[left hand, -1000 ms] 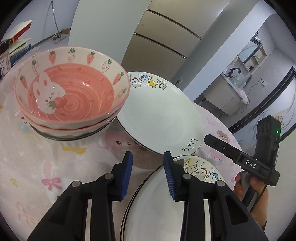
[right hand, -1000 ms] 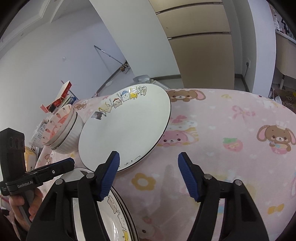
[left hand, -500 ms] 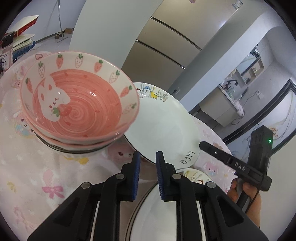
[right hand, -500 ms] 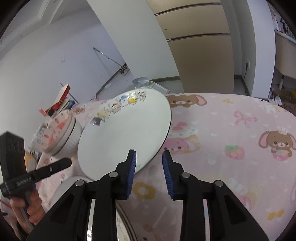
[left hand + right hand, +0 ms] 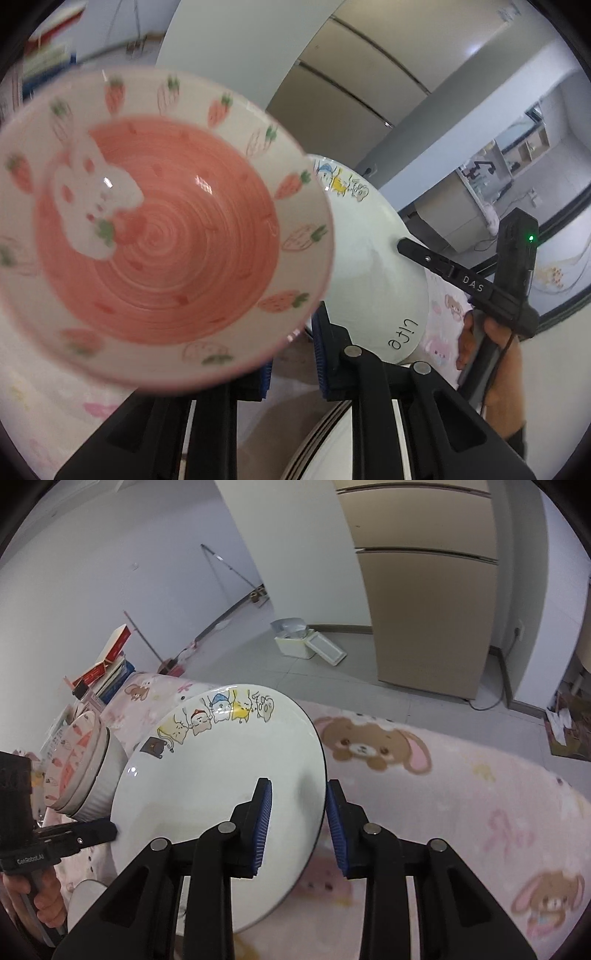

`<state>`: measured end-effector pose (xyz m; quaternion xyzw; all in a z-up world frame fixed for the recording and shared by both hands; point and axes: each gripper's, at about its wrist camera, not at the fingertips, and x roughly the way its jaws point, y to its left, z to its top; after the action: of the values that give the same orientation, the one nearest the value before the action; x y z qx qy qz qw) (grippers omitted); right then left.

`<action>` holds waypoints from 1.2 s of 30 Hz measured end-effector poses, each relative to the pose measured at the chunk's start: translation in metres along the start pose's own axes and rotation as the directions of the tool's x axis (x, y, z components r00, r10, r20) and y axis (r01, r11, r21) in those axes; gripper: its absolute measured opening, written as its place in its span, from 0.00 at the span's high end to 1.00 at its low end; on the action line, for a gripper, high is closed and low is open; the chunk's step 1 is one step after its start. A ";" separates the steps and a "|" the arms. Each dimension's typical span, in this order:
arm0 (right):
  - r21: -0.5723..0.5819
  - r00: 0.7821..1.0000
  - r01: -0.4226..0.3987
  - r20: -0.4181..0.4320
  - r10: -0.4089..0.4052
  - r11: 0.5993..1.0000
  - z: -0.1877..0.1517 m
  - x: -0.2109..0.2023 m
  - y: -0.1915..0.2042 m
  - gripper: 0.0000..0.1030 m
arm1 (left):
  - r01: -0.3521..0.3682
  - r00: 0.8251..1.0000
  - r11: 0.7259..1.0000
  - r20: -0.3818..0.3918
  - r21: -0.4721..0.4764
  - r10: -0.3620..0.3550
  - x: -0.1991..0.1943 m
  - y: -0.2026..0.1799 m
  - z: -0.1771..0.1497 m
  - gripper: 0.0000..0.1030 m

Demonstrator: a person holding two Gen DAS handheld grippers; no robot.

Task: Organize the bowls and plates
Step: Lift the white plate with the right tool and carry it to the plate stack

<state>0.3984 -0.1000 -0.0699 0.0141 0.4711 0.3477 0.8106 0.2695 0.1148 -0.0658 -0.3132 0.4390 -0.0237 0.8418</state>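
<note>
A white plate [image 5: 207,786] with cartoon animals along its rim lies on the pink tablecloth beside a stack of pink strawberry bowls [image 5: 70,768]. My right gripper [image 5: 298,783] straddles the plate's right rim with narrow jaws. Its left pad is over the plate's face and its right pad against the outer edge. In the left wrist view the top pink bowl [image 5: 159,236] looms large and blurred. My left gripper [image 5: 292,343] sits under its overhanging rim, beside the plate [image 5: 373,266]. The bowl hides its left pad's tip. One of its fingers [image 5: 85,832] ends at the plate's left edge.
The pink bowls sit in a white ribbed bowl [image 5: 99,790]. A stack of black-rimmed plates [image 5: 325,439] lies close under the left gripper. Books and boxes [image 5: 107,664] crowd the table's far left. Bare bear-print tablecloth [image 5: 461,812] stretches to the right of the plate.
Both grippers' jaws narrowed from wide, then moved forward. The right one went onto the plate's right rim, the left one in under the pink bowl's rim. Plate and bowls stayed put.
</note>
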 end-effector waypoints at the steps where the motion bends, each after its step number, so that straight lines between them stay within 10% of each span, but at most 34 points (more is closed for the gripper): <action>1: -0.003 1.000 -0.008 -0.005 0.008 1.000 0.001 0.004 -0.002 0.71 | 0.015 1.000 1.000 -0.015 -0.015 -0.015 0.005 0.002 0.002 0.82; 36: -0.179 0.961 0.130 0.266 -0.079 0.975 0.009 -0.088 0.063 0.93 | 0.083 0.996 0.996 0.022 0.037 -0.084 0.003 -0.001 0.000 0.86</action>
<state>0.3434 -0.1005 0.0234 -0.0453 0.3257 0.3440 0.8795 0.2722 0.1129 -0.0672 -0.3161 0.4150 -0.0631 0.8508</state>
